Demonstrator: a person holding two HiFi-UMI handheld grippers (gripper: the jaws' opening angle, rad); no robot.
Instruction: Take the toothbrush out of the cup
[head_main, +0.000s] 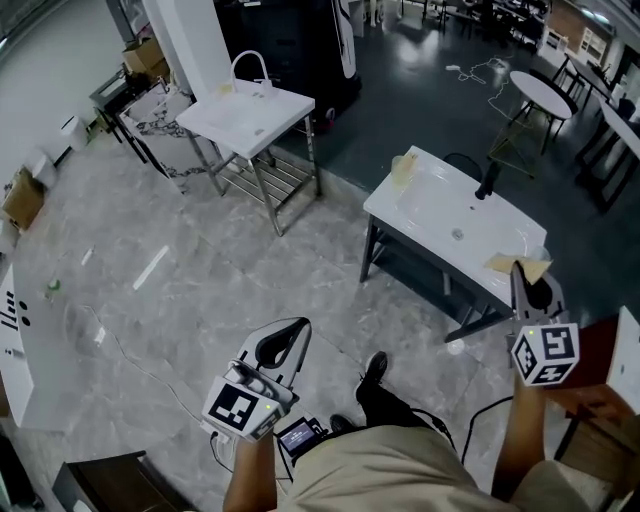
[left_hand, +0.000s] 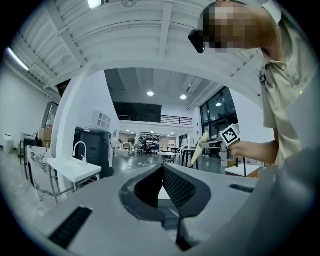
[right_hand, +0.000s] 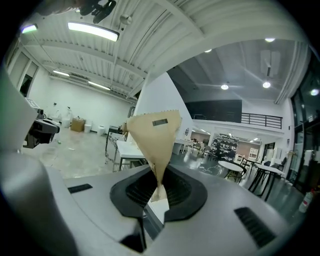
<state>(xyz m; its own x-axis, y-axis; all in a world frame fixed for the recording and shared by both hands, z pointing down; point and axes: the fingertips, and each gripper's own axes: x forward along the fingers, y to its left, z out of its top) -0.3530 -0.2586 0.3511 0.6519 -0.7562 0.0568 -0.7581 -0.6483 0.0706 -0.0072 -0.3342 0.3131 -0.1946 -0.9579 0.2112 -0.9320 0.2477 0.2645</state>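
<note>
Now the left gripper (left_hand: 162, 172) is closed and empty, while the right gripper (right_hand: 159, 175) pinches one tan paper piece (right_hand: 152, 132) rising above its jaws.

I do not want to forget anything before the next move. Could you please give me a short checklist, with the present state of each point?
1. Left gripper free: ok. Its jaws are together with nothing between them.
2. Right gripper free: not ok. Its jaws are shut on a tan paper piece.
3. Sink table close enough: not ok, I think. Open floor lies between it and both grippers.
4. Cup found: cannot tell. A pale object stands on the table's far corner, too small to identify.
5. Toothbrush seen: cannot tell. No view shows one clearly.
</note>
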